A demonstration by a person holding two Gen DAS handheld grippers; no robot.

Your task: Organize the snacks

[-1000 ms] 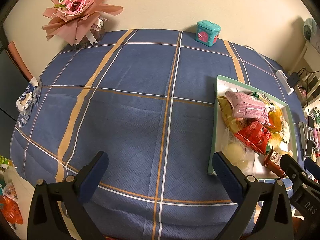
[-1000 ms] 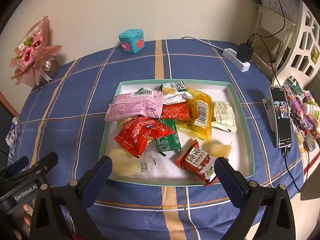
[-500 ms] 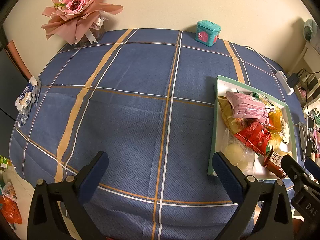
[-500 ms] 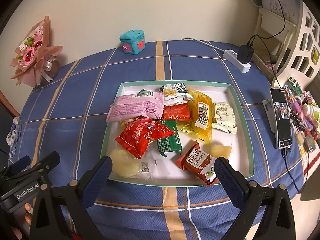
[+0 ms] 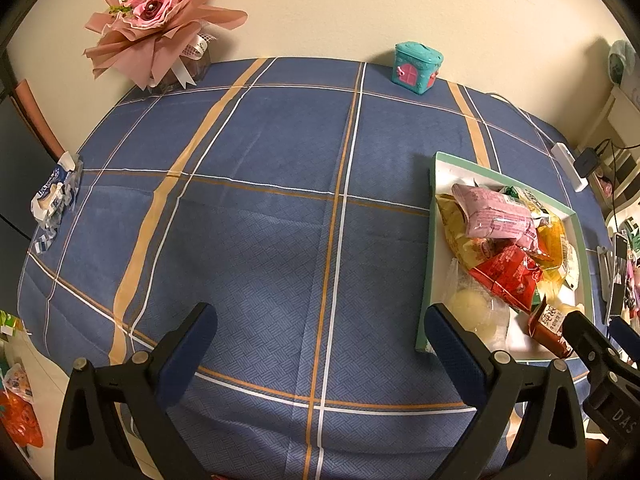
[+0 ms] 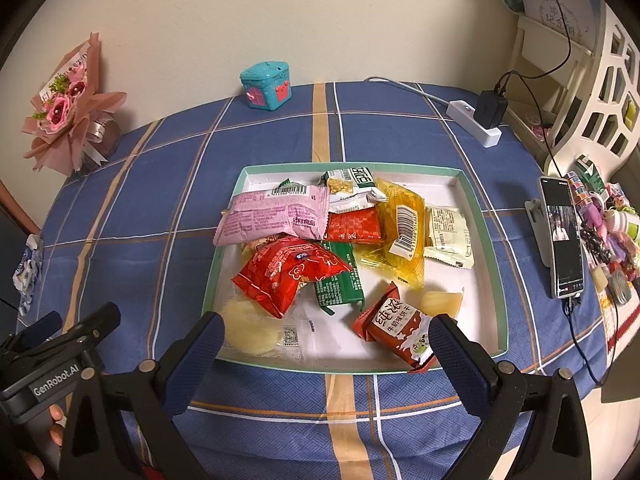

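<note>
All visible snack packets lie overlapped in the tray at frame centre, a loose heap fitting either collected snacks or unsorted ones, while left gripper and right gripper hold nothing, jaws spread wide.

- The left gripper has a black plastic frame, dark blue ribbed finger pads and silver screws.
- The right gripper looks the same.
- White lettering "GenRobot.AI" is on the left gripper's body.
</note>
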